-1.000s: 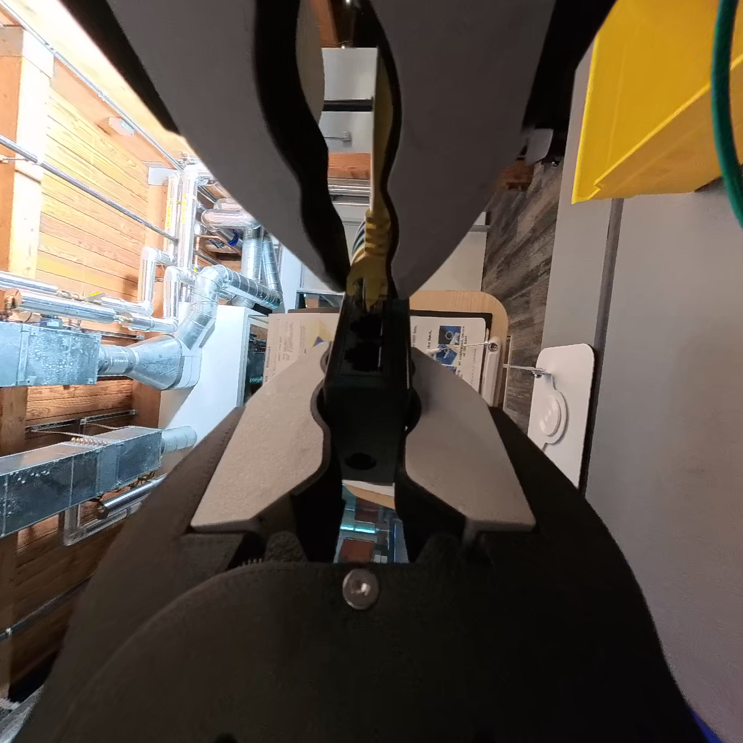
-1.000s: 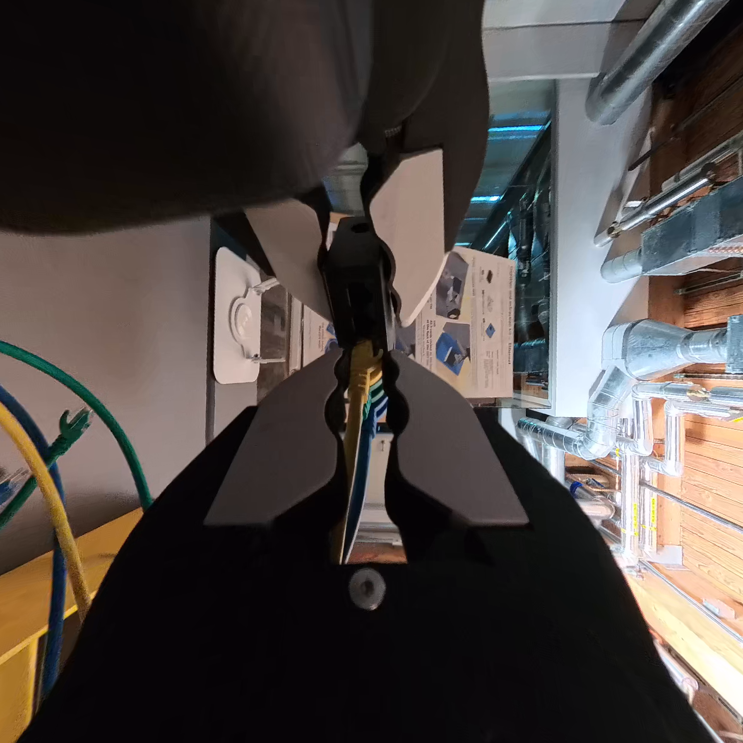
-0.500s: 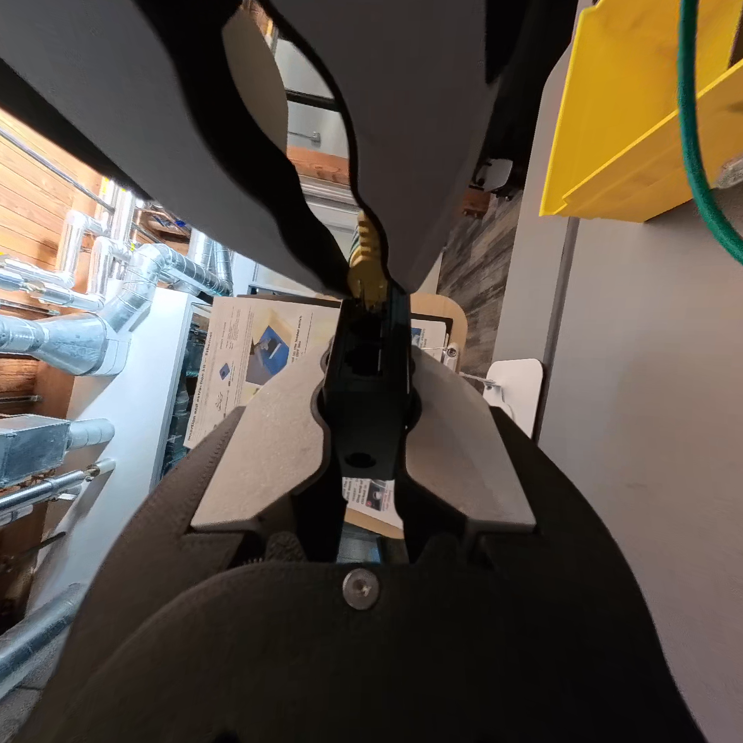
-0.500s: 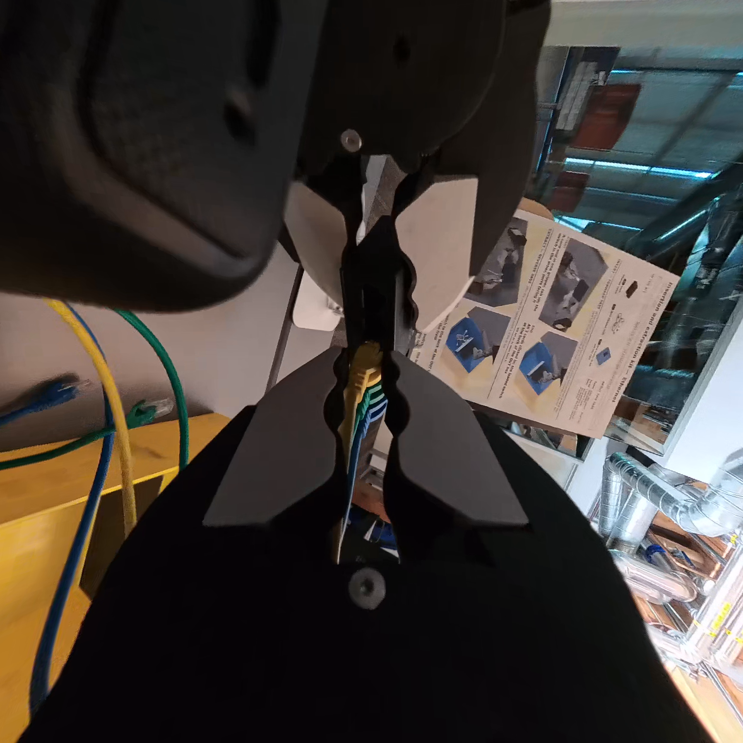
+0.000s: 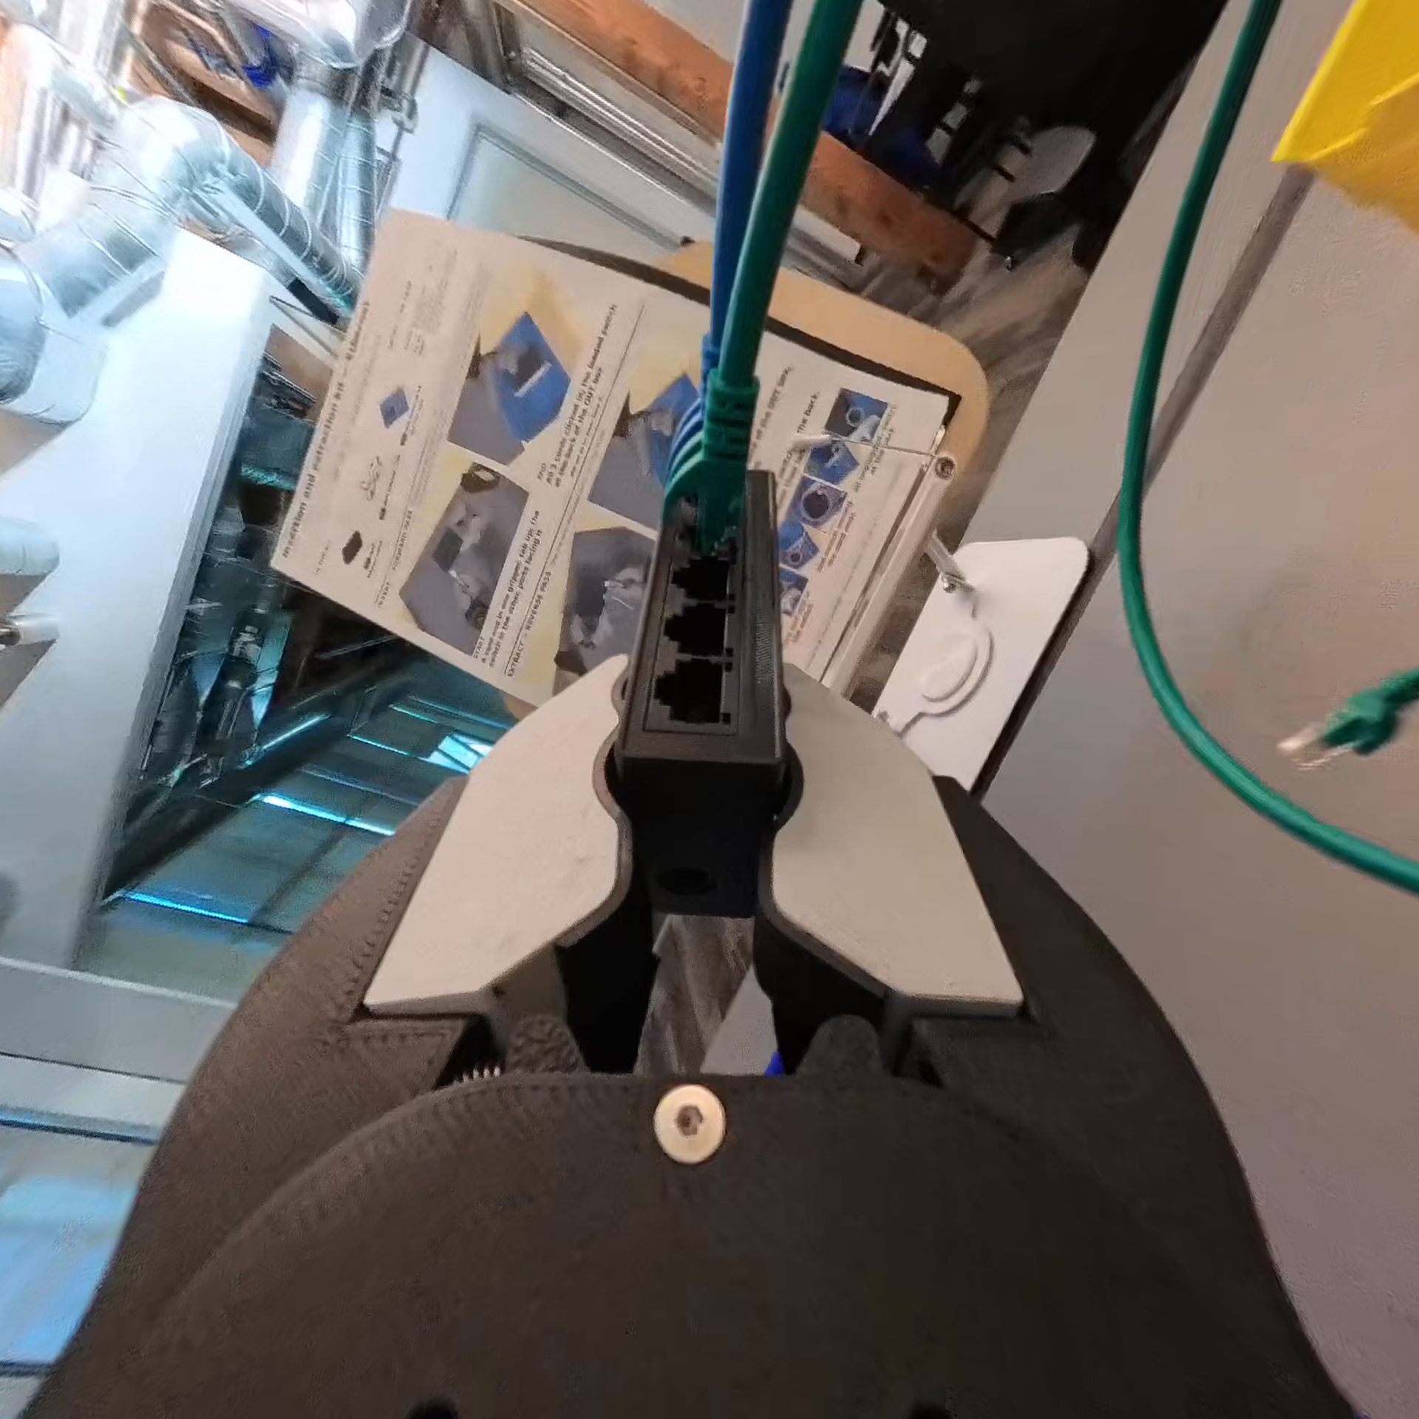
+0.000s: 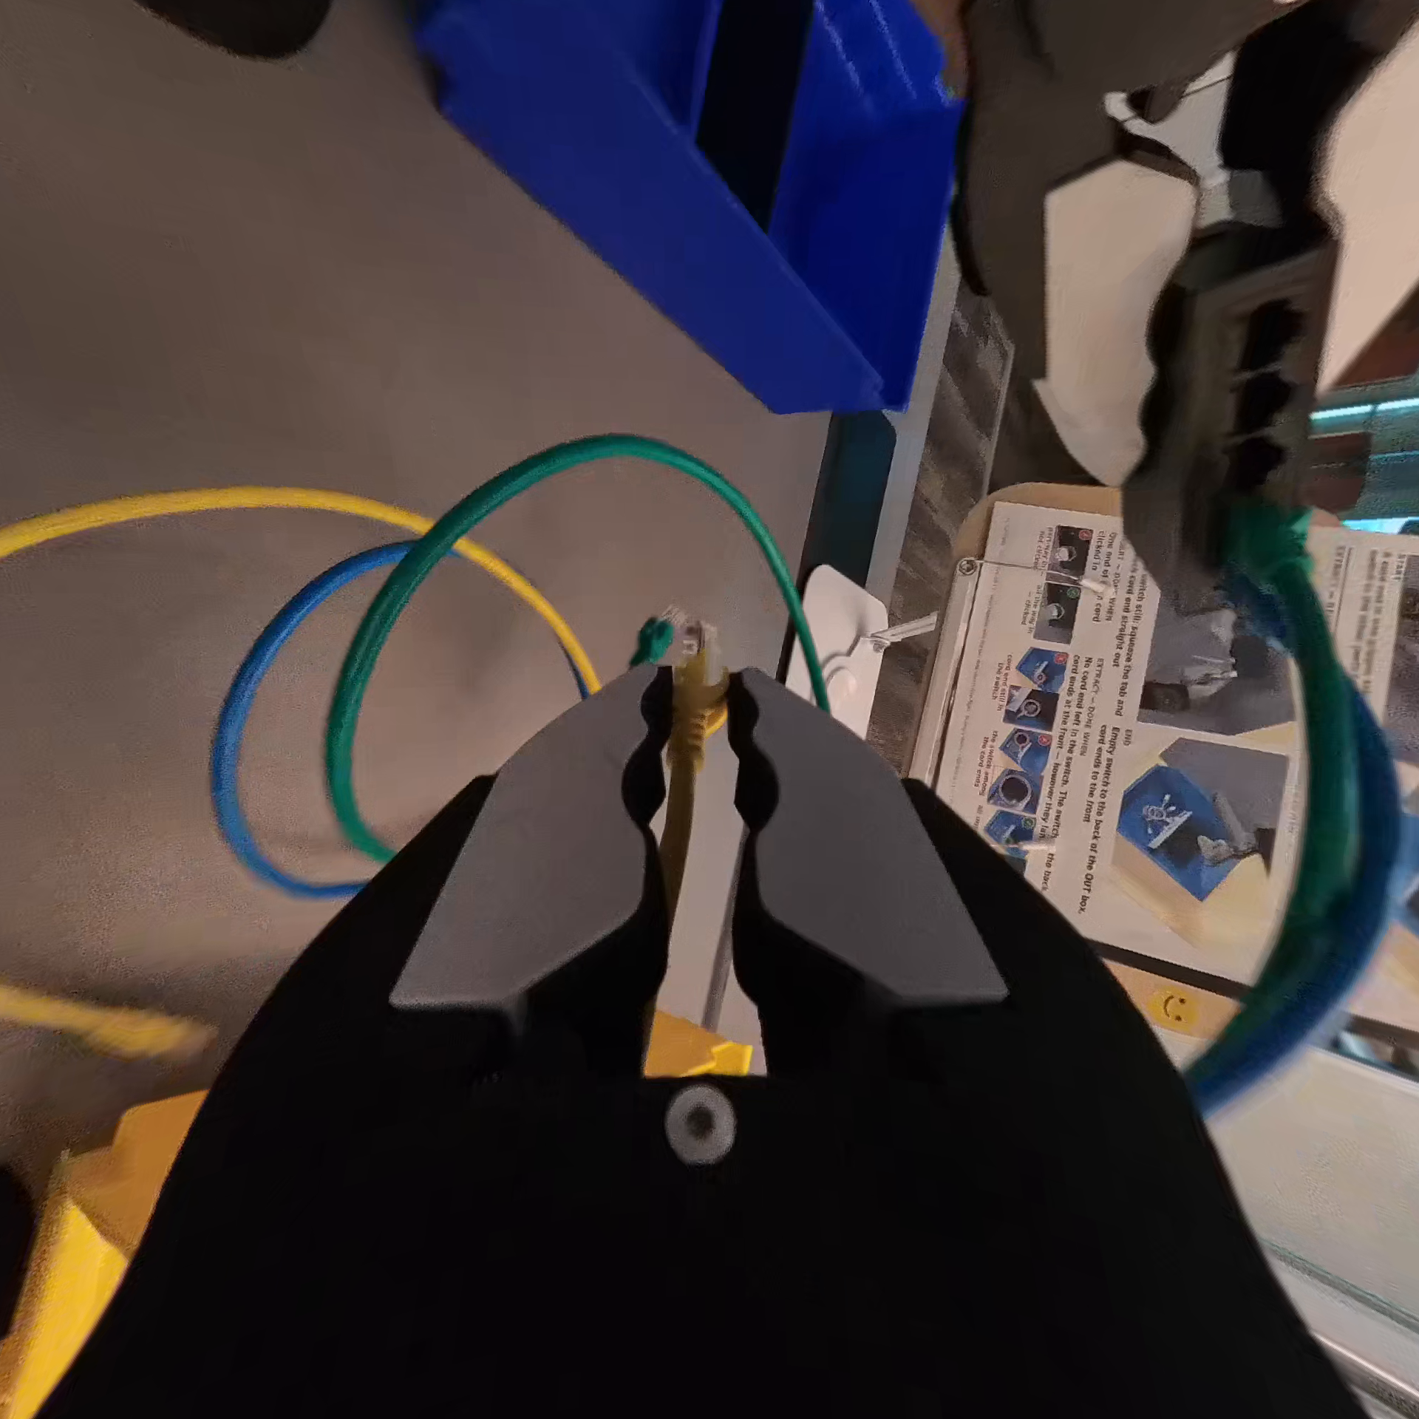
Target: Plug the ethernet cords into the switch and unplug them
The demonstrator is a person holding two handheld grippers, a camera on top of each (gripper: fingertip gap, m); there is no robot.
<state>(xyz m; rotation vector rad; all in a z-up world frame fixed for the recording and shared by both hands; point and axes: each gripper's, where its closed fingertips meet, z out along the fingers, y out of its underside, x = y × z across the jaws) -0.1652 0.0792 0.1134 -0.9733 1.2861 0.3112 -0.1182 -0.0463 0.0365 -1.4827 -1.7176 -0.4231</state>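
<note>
My left hand-held gripper [image 5: 706, 737] is clenching the black ethernet switch [image 5: 702, 691] by its sides, port face turned toward the camera. Three near ports are showing bare, while the green cord [image 5: 726, 438] and the blue cord [image 5: 741, 153] are sitting plugged into the far end, both rising out of the top of the view. To the right, a free green plug [image 5: 1355, 722] is dangling near the grey worktop [image 5: 1267, 614], and a corner of a yellow bin [image 5: 1359, 100] is peeking in; I cannot see its contents.

My right hand-held gripper [image 6: 695, 683] is pinching the yellow cord [image 6: 691, 737] just behind its clear plug, which is pointing away, well apart from the switch. A blue bin [image 6: 691, 192] is lying beyond on the worktop, its inside dark.
</note>
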